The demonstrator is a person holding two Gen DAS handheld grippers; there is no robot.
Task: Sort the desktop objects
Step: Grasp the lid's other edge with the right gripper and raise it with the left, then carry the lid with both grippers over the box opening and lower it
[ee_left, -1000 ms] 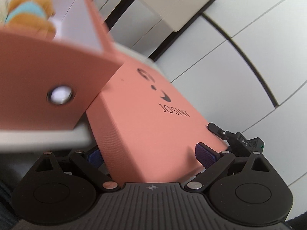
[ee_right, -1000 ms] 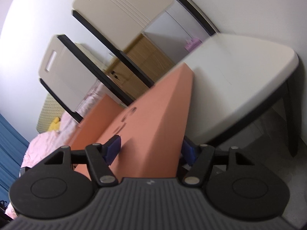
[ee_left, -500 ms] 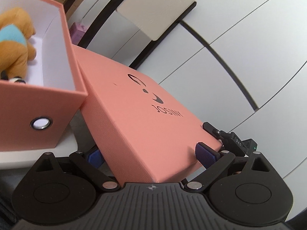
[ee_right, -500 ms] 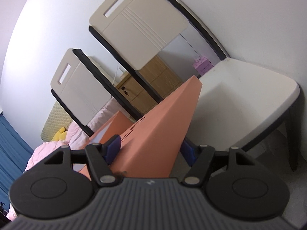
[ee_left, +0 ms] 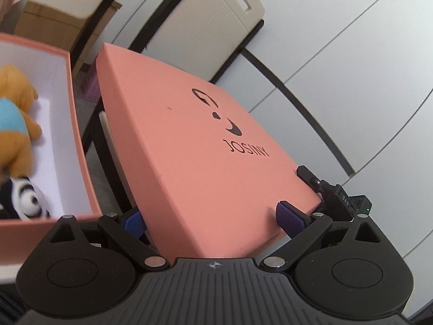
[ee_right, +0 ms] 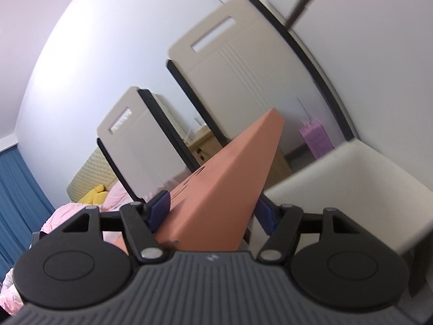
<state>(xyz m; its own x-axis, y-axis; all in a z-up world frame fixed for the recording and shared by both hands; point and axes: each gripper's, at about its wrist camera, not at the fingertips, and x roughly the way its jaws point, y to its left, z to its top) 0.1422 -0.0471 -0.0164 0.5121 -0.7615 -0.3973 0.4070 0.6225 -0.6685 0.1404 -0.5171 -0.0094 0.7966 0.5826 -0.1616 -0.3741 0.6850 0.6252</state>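
A salmon-pink box lid (ee_left: pixel 194 146) printed "JOSINY" is held in the air, tilted. My left gripper (ee_left: pixel 213 218) is shut on its near edge, one blue pad above and one below. My right gripper (ee_right: pixel 211 212) is shut on another edge of the same lid (ee_right: pixel 230 178), seen edge-on there. The right gripper's black fingers (ee_left: pixel 324 187) show at the lid's right corner in the left wrist view. The open pink box (ee_left: pixel 78 146) sits to the left, holding an orange plush toy (ee_left: pixel 13 124) and a black-and-white plush (ee_left: pixel 27 200).
Two beige folding chairs (ee_right: pixel 243 73) (ee_right: pixel 132 140) stand against the white wall. A beige chair seat (ee_right: pixel 349 181) lies right of the lid. A cardboard carton (ee_left: pixel 48 21) stands behind the box. Pink bedding (ee_right: pixel 75 214) and a blue curtain (ee_right: pixel 16 197) are at the left.
The lid, held by both grippers, has risen and swung level with and to the right of the open box. The box now sits lower left, its inside showing.
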